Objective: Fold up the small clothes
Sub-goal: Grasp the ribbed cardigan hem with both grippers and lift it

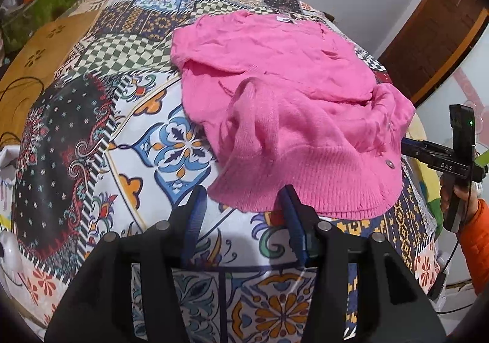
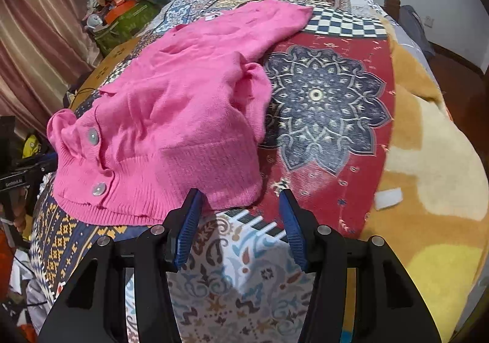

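A crumpled pink knit cardigan [image 1: 290, 92] with pearly buttons [image 2: 92, 135] lies on a patchwork bedspread [image 1: 137, 159]. My left gripper [image 1: 243, 193] stands open at the near left corner of its ribbed hem. The right blue pad [image 1: 290, 214] overlaps the hem's edge and nothing is pinched. In the right wrist view the cardigan [image 2: 183, 116] fills the left half. My right gripper [image 2: 239, 194] is open at the hem's near right corner, with the fabric edge just beyond its tips. Each gripper also shows in the other's view: the right gripper's side [image 1: 452, 159], the left gripper's side [image 2: 18, 171].
The bedspread [image 2: 330, 104] covers a bed, with a yellow-brown blanket [image 2: 428, 159] along its right side. A green box with clutter [image 1: 45, 3] and a striped curtain [image 2: 30, 37] stand at the left. A wooden door [image 1: 428, 46] is at the right. An orange sleeve [image 1: 476, 233] holds the right gripper.
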{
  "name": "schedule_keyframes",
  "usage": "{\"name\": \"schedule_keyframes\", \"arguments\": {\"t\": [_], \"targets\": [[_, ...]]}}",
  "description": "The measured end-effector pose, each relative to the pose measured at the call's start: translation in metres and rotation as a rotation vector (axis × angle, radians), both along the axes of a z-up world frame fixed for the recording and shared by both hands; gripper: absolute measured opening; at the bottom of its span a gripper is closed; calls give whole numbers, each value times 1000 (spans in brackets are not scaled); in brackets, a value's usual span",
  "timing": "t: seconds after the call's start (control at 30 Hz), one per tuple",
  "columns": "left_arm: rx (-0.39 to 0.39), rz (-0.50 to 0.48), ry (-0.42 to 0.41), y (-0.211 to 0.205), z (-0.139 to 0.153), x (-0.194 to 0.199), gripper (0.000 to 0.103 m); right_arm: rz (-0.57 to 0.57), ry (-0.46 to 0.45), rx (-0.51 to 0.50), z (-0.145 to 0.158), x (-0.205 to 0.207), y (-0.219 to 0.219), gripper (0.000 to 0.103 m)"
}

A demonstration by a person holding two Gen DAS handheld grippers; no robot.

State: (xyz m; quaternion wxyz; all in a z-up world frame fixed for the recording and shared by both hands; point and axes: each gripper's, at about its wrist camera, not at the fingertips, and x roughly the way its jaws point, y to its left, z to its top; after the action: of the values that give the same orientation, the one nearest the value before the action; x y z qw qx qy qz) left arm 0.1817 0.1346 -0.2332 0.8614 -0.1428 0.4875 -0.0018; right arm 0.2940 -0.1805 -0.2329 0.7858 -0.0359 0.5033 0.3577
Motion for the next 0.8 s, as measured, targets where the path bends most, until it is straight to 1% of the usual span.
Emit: {"name": "schedule_keyframes", "arguments": {"t": [0.03,0.07,0.1,0.17,0.2,0.27,0.37,0.43,0.5,0.63,0.67,0.73,0.8], "targets": [[-4,-2,-6,1,0,1,49,8,-10,3,1,-2,2,37],[-12,-3,-11,1,-1,2,44,17,-14,7,1,-4,4,30],[-24,-4,-17,2,-1,3,32,27,-11,12,2,-5,6,22],[-50,-2,-7,4,-3,6,19,36,-4,7,3,-5,9,15],[-50,2,0,5,-2,7,14,43,5,-5,5,-6,11,9],[-59,6,4,6,0,6,6,52,10,-2,10,-9,13,8],[-41,8,4,6,6,0,5,63,-27,5,24,-17,9,7],[-32,4,-21,6,18,-8,5,61,-46,22,34,-20,5,6],[-28,3,-58,7,34,-14,5,54,-78,47,51,-23,-2,6],[-24,-7,-145,8,77,-19,5,49,-148,95,84,-27,-9,6],[-24,-11,-165,8,86,-18,5,44,-187,111,97,-29,-11,6],[-14,-20,-213,7,108,-17,5,44,-237,132,115,-33,-10,6],[-6,-24,-249,7,127,-12,5,45,-265,148,130,-33,-5,6]]}}
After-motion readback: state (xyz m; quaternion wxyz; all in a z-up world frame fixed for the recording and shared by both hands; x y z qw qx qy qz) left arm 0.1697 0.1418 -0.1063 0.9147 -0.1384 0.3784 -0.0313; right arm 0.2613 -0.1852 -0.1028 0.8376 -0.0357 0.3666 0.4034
